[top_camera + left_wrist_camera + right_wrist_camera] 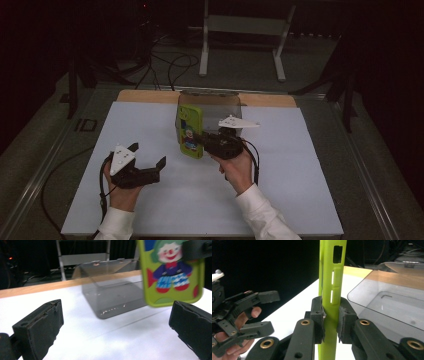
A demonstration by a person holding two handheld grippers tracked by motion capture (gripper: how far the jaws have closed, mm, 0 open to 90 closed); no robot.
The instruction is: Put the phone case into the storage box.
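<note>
Gripping 1 phone case (331, 277), 1 bin (215, 107) nearby

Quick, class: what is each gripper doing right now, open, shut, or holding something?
Left gripper: open, holding nothing.
Right gripper: shut on the green phone case, held upright beside the clear box.

No readable text, brand or number is found anywhere. The green phone case (172, 272) is printed with a cartoon clown picture only, no lettering. Nothing legible is seen on the clear box (112, 290) or the bench (100, 340) either.
</note>
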